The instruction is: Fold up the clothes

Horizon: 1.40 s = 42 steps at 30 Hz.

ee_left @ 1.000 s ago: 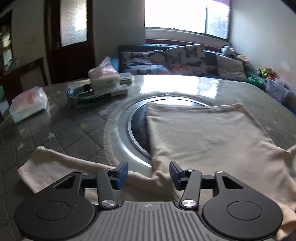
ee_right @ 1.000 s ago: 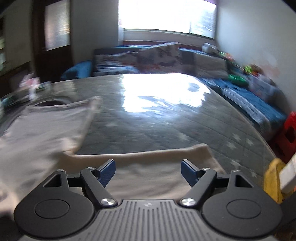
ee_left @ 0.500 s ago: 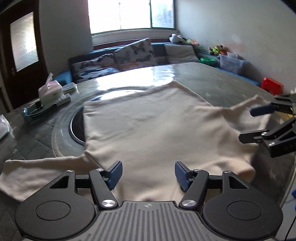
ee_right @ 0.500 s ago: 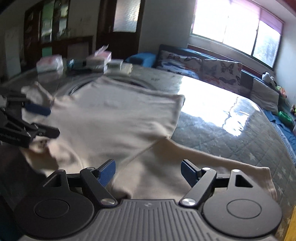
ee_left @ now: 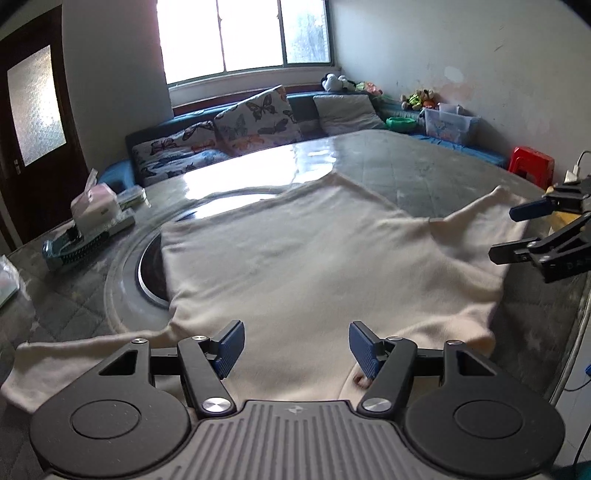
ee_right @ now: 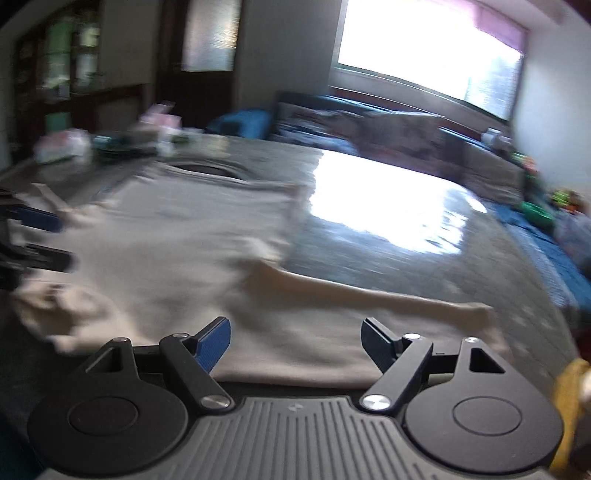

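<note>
Left wrist view shows the left hand-held gripper hovering low over the near hem of a cream shirt, its blue pads spread apart with cloth below them but nothing pinched. The shirt lies flat across the grey quilted desk, partly covering a round glass inset. One sleeve trails off to the left beside the gripper. At the right edge, the right hand-held gripper reaches over the shirt's other sleeve, jaws apart.

Right wrist view is blurred. Its gripper also stands wide, with the shirt spread beneath and ahead, and a sleeve stretched out to the right on the desk. The left gripper's fingers show at the left edge.

Farther off on the desk sit a tissue box and a comb-like item; cushions line a bench under the window.
</note>
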Tool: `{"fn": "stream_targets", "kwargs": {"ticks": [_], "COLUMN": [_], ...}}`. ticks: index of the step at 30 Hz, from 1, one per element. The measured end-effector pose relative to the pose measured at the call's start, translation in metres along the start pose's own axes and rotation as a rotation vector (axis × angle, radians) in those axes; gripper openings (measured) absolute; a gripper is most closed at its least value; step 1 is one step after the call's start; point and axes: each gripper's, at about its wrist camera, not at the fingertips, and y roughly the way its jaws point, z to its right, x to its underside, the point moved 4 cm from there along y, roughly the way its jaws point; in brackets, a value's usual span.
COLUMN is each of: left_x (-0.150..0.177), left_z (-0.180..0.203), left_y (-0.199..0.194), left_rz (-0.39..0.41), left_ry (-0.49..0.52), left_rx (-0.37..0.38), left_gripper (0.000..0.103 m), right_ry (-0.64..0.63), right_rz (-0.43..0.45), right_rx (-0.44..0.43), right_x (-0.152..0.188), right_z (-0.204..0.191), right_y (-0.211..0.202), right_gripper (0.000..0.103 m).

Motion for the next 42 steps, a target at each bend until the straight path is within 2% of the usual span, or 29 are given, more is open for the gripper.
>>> {"fn": "stream_targets", "kwargs": {"ticks": [3, 9, 14, 18, 29, 33, 38, 42], "left_x": [-0.009, -0.02, -0.021, -0.018, -0.013, -0.013, -0.013, -0.014], "left_z": [0.012, 0.045, 0.069, 0.081, 0.09, 0.092, 0.092, 0.088], "left_y": [0.004, 0.021, 0.038, 0.046, 0.045, 0.045, 0.044, 0.04], "left_rz": [0.015, 0.01, -0.018, -0.04, -0.035, -0.033, -0.034, -0.029], "left_ry": [0.018, 0.056, 0.101, 0.125, 0.158, 0.162, 0.155, 0.138], "left_rx": [0.027, 0.107, 0.148, 0.172, 0.215, 0.223, 0.219, 0.215], "left_gripper": [0.066, 0.066, 0.066, 0.066, 0.066, 0.066, 0.068, 0.068], "right_ry": [0.078, 0.3, 0.316, 0.307, 0.354, 0.335, 0.322, 0.27], "right_rz": [-0.031, -0.037, -0.092, -0.096, -0.084, -0.076, -0.056, -0.029], "right_rx": [0.072, 0.15, 0.202, 0.218, 0.248, 0.26, 0.269, 0.2], "right_x": [0.008, 0.015, 0.016, 0.01, -0.013, -0.019, -0.022, -0.022], "right_z": [0.029, 0.092, 0.12, 0.125, 0.145, 0.145, 0.139, 0.12], "right_y": [0.008, 0.016, 0.04, 0.053, 0.092, 0.101, 0.087, 0.066], "right_gripper": [0.08, 0.079, 0.079, 0.078, 0.078, 0.078, 0.078, 0.078]}}
